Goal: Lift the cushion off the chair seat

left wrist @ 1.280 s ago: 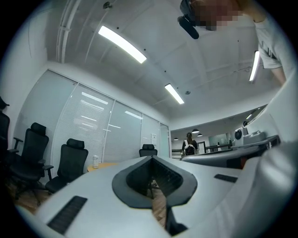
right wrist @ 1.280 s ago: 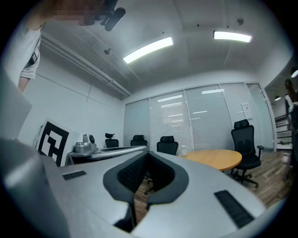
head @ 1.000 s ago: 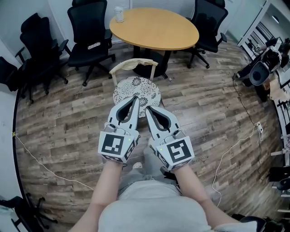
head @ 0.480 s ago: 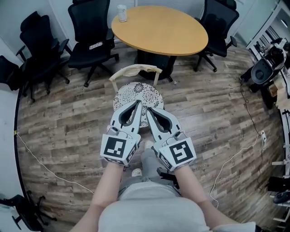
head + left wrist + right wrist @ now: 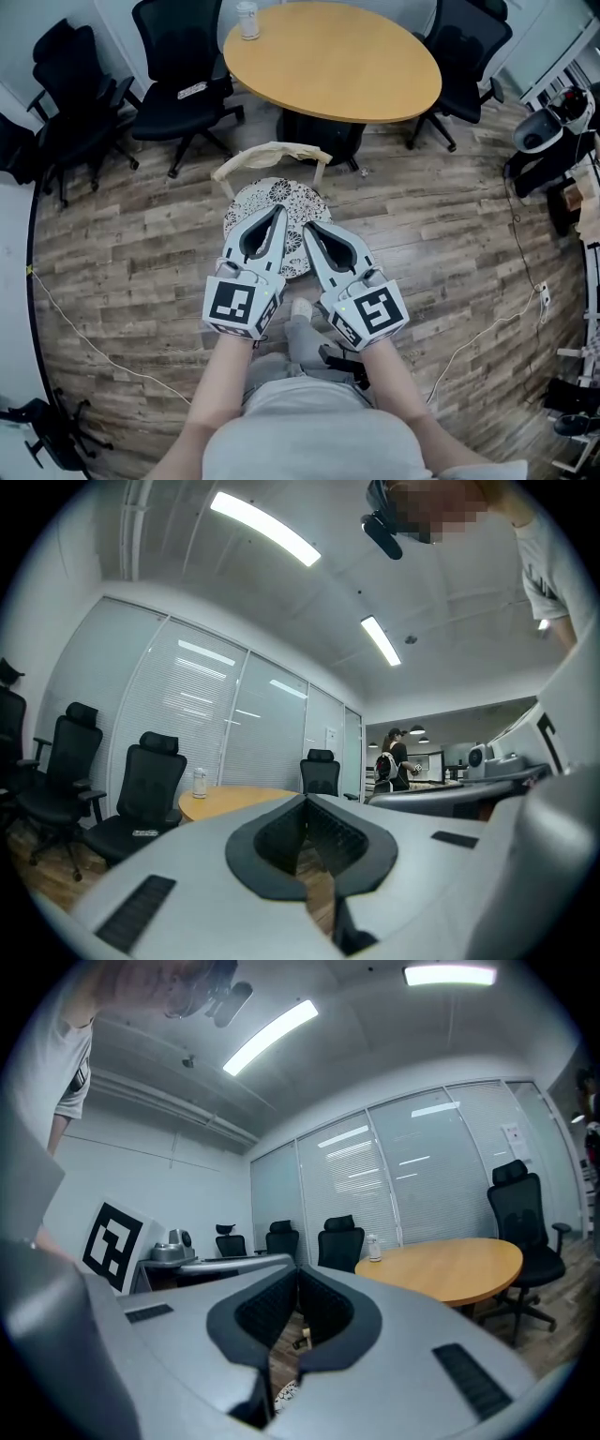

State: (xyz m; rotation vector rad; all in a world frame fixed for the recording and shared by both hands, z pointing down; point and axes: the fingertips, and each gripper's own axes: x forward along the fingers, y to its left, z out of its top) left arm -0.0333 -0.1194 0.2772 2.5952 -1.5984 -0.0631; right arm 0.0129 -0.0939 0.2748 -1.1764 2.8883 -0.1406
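In the head view, the round cushion with a black and white pattern lies on the seat of a small wooden chair, which stands on the wood floor just before the round table. The left gripper and the right gripper are held side by side, close to each other, and both point toward the chair. Their tips show over the near half of the cushion, but this view does not tell if they touch it. On the far left edge of the table stands a clear container with a light lid, and what is in it cannot be made out. Black office chairs stand around the table. In the left gripper view, the two jaws meet at the tips, and only floor shows through the gap behind the dark pads, so this gripper holds nothing. The table, the container and two office chairs are seen beyond it, and a person stands far behind. In the right gripper view, the jaws are also closed together with nothing between them. A small part of the patterned cushion shows low below the jaws, apart from the pads.
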